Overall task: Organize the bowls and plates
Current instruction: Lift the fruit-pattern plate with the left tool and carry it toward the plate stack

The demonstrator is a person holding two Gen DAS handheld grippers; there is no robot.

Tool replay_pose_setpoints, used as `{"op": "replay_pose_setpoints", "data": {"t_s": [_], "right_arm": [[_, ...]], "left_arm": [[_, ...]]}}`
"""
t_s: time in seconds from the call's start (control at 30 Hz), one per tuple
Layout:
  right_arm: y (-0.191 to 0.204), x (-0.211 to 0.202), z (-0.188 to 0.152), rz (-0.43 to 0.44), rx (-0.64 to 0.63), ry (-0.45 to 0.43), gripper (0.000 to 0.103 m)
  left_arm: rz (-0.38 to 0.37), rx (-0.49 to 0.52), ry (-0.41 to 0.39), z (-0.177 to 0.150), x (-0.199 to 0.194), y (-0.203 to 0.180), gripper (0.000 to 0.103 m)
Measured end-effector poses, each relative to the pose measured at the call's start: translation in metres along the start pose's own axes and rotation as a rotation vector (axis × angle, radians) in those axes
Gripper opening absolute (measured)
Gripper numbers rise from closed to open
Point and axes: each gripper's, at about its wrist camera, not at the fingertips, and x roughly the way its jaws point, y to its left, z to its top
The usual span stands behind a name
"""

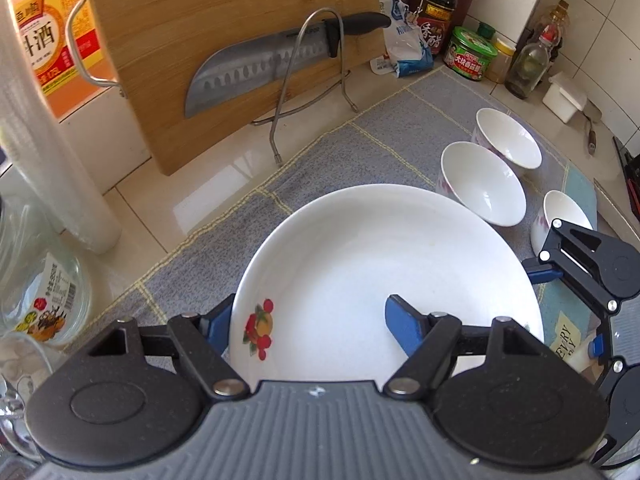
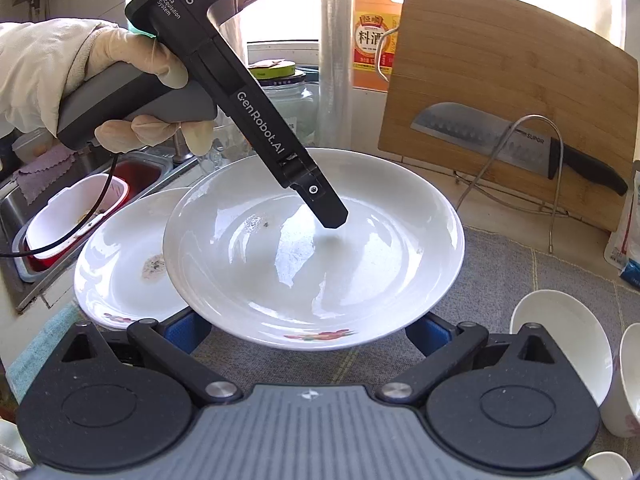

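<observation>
A white plate with a fruit print is held tilted above the grey mat. My left gripper grips its near rim, one blue pad under the rim and one on the inside. In the right wrist view the same plate hangs in front of my right gripper, whose jaws stand wide apart below the plate's rim. A second white plate lies on the mat behind it, at the left. Three white bowls stand at the right.
A bamboo cutting board with a knife leans in a wire rack at the back. Sauce bottles and jars line the tiled wall. A glass jar stands at the left. A sink with a white container is at far left.
</observation>
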Motion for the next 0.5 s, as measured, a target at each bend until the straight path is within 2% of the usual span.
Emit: {"op": "replay_pose_setpoints", "data": {"t_s": [0.5], "right_arm": [[0.034,0.002,0.01,0.159,-0.136,0.002,0.103]], "left_arm": [[0.1,-0.162,-0.023,-0.065,-0.045,0.009,0.076]]}}
